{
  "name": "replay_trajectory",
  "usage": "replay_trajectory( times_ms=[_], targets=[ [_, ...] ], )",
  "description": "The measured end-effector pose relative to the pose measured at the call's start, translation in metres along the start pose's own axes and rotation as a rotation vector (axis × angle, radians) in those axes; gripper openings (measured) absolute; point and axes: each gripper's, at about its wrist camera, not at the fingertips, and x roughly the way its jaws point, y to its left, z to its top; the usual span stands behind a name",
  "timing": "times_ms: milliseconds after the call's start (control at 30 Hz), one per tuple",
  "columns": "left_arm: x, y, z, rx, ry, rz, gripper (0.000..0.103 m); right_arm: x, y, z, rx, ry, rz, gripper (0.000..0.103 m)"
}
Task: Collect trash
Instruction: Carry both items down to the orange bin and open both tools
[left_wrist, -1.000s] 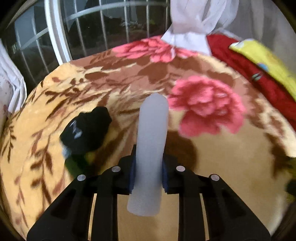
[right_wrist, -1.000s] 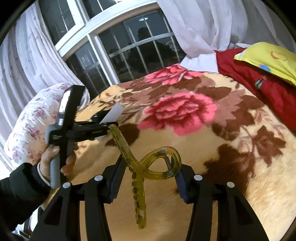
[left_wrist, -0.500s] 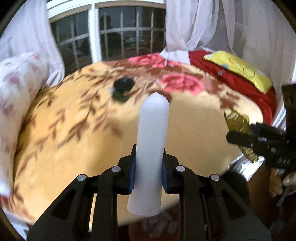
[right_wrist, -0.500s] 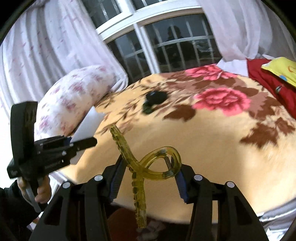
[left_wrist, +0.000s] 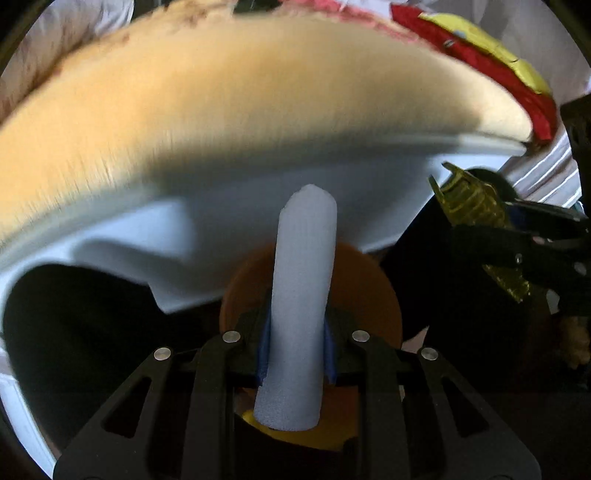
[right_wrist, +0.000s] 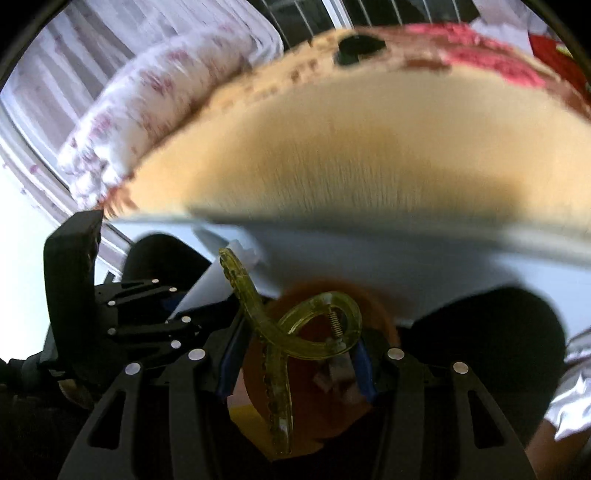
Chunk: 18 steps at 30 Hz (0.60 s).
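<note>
Gripping one white foam tube (left_wrist: 301, 295), the left gripper (left_wrist: 297, 347) hangs over one orange bin (left_wrist: 373, 295); the right gripper (right_wrist: 295, 354) pinches one yellow hair claw (right_wrist: 295, 325). Only the right view shows the floral pillow (right_wrist: 159, 107).

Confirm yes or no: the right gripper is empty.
No: the right gripper has its fingers shut on a translucent yellow-green plastic hair claw clip, above an orange round bin.

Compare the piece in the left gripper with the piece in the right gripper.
The white foam tube is straight, opaque and plain; the yellow-green hair clip is curved, translucent, toothed, with a metal spring. The tube points forward; the clip loops sideways. Each is clamped, in the left gripper and the right gripper, above an orange bin.
</note>
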Motion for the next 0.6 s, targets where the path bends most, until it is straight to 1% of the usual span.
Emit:
replay_trajectory(
  times_ms=[67,233,333,400,433,467,500,600],
  targets=[
    [0.006,0.003,-0.002,-0.016,0.024,-0.015,0.022,0.008,0.0,-0.005,0.007,0.016,-0.009,0.05],
    [0.01,0.001,-0.002,-0.005,0.036,-0.011,0.022,0.013,0.003,-0.006,0.009,0.031,-0.011,0.05],
    [0.014,-0.001,-0.002,0.0,0.053,-0.005,0.025,0.016,0.003,-0.006,0.005,0.04,-0.017,0.052],
    [0.019,-0.004,0.004,0.0,0.072,0.016,0.034,0.019,0.001,-0.006,0.01,0.047,-0.031,0.056],
    [0.022,-0.004,0.005,-0.002,0.085,0.031,0.047,0.019,-0.001,-0.006,0.017,0.047,-0.034,0.061],
    [0.024,-0.004,0.005,-0.006,0.091,0.041,0.059,0.018,-0.003,-0.006,0.028,0.041,-0.034,0.062],
    [0.025,-0.004,0.006,-0.011,0.093,0.044,0.062,0.018,-0.004,-0.005,0.034,0.039,-0.033,0.062],
    [0.027,-0.003,0.009,-0.024,0.101,0.039,0.062,0.014,-0.007,-0.004,0.053,0.027,-0.037,0.062]
  ],
)
